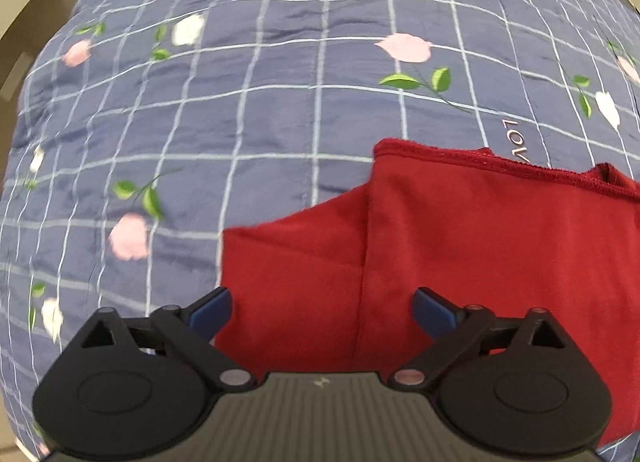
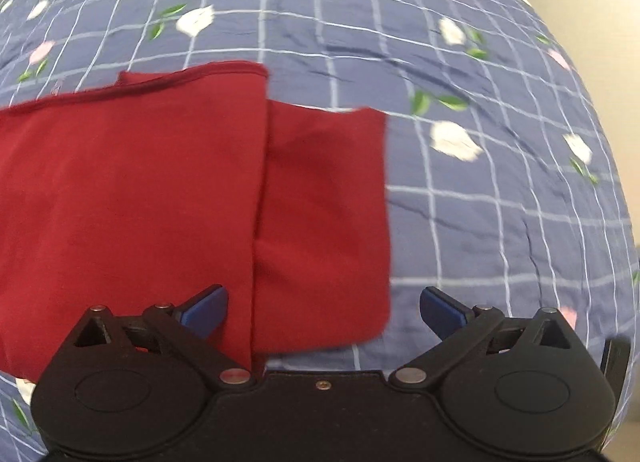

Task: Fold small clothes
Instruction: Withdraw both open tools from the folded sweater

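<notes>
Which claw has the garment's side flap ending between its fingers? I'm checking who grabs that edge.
The right claw: the red garment flap's edge ends between its fingers. The left claw sees only cloth there.

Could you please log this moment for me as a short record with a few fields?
surface: blue checked floral bedsheet
garment: red shirt, lying flat, hemmed edge on the far side
sleeves: both spread outwards, one per view
left gripper: open, above the shirt's sleeve seam, holding nothing
right gripper: open, above the other sleeve, holding nothing
folding: not visibly begun
</notes>
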Motion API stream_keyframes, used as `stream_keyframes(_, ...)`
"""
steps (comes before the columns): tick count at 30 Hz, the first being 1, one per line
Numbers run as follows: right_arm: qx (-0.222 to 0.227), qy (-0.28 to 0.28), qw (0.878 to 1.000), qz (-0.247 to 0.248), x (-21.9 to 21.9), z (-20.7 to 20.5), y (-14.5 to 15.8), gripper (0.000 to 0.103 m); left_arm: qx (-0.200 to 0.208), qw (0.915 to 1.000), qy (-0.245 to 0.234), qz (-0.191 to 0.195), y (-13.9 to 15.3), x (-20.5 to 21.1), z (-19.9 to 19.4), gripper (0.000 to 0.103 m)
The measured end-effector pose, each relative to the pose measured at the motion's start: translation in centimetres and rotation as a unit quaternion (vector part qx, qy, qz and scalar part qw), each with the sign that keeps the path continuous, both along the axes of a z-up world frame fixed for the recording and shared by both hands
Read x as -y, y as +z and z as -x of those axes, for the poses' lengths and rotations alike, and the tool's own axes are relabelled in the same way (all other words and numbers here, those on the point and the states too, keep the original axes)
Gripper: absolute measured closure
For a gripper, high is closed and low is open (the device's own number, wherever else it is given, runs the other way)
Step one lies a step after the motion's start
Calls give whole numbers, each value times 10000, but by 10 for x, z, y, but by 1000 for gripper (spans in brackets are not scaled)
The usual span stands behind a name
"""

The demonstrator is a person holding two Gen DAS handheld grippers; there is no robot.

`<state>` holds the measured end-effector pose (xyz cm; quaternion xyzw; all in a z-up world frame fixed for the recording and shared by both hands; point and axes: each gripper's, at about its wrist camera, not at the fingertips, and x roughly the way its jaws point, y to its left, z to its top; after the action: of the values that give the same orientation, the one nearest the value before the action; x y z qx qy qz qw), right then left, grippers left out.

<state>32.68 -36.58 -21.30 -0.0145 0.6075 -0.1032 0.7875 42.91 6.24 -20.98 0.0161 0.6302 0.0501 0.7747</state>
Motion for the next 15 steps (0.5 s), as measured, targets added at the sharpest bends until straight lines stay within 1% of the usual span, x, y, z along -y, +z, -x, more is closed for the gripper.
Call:
stream_keyframes(7,326,-136,9991,-224,-6,38,18,1,90,9983,567,48,18,-13,52,1)
stream_keyframes(12,377,-279,9980,-427,-17,71,23,1,-98,9939,1083,195,21,-18,100,1)
stream_keyframes(15,352,-431,9968,-571,-22,95,25,1,-218,9928,1157,222,24,-15,128,1)
